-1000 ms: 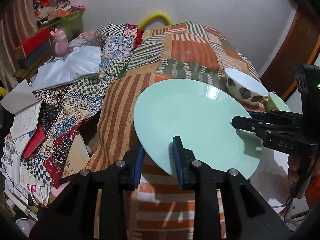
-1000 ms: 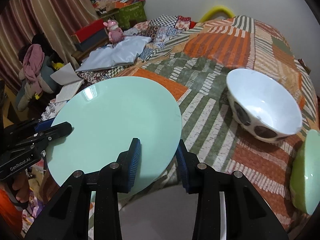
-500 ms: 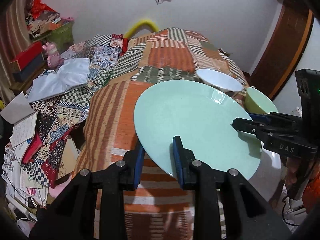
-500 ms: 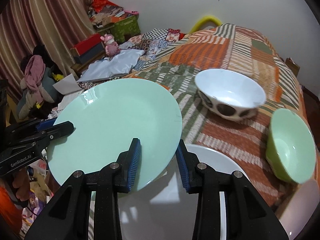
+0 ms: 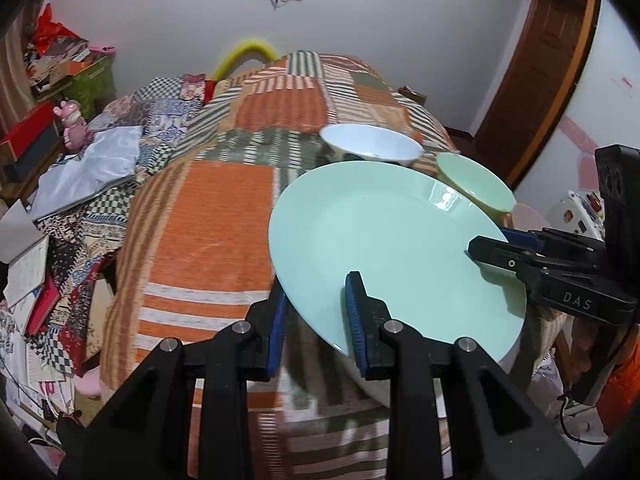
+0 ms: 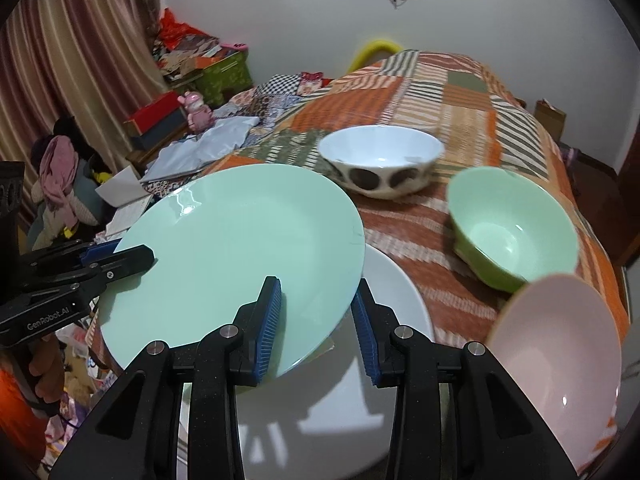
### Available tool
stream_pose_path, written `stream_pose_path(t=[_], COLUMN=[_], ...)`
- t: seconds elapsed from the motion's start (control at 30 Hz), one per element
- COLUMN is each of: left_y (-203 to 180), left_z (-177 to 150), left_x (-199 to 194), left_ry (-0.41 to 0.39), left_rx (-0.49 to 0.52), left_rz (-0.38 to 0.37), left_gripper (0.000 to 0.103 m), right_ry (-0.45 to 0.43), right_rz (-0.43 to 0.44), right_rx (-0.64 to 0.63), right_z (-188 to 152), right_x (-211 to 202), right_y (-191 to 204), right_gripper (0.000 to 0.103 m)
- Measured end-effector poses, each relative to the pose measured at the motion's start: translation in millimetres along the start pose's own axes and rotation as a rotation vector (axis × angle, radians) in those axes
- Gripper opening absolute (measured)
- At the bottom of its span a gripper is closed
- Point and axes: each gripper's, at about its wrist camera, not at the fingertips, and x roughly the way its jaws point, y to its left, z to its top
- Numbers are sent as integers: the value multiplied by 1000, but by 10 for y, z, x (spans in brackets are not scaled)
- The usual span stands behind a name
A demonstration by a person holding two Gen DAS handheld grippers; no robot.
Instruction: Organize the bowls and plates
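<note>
A large mint green plate is held in the air between both grippers, above the bed. My left gripper is shut on its left rim. My right gripper is shut on its right rim, and it also shows in the left wrist view. A white plate lies below the green plate. A white bowl with dark spots, a green bowl and a pink bowl stand on the bed beyond and to the right.
The patchwork bedspread covers the bed. Books and papers are piled on the floor at the left. A pink toy and boxes stand by the far wall. A wooden door is at the right.
Both grippers have carried the green plate back and to the right, toward the near edge. The white plate, green bowl and pink bowl have come into view.
</note>
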Motion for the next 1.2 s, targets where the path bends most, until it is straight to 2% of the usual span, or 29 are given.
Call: stream_pose_path(t=[0.2, 0.5, 0.8, 1.2], left_y=[-152, -178, -166, -106], left_z=[-92, -206, -258, -213], left_x=[90, 155, 281, 388], left_ry=[25, 51, 78, 85], left_rx=[9, -11, -20, -29], left_rz=[-30, -51, -49, -41], left_gripper=[27, 27, 27, 27], right_ry=[2, -5, 18, 28], right_rz=[-15, -29, -11, -44], right_rx=[42, 47, 76, 33], right_z=[-180, -393, -471, -499], right_x=[-92, -177, -100, -69], right_y=[-132, -153, -205, -134], right_gripper=[33, 33, 33, 34])
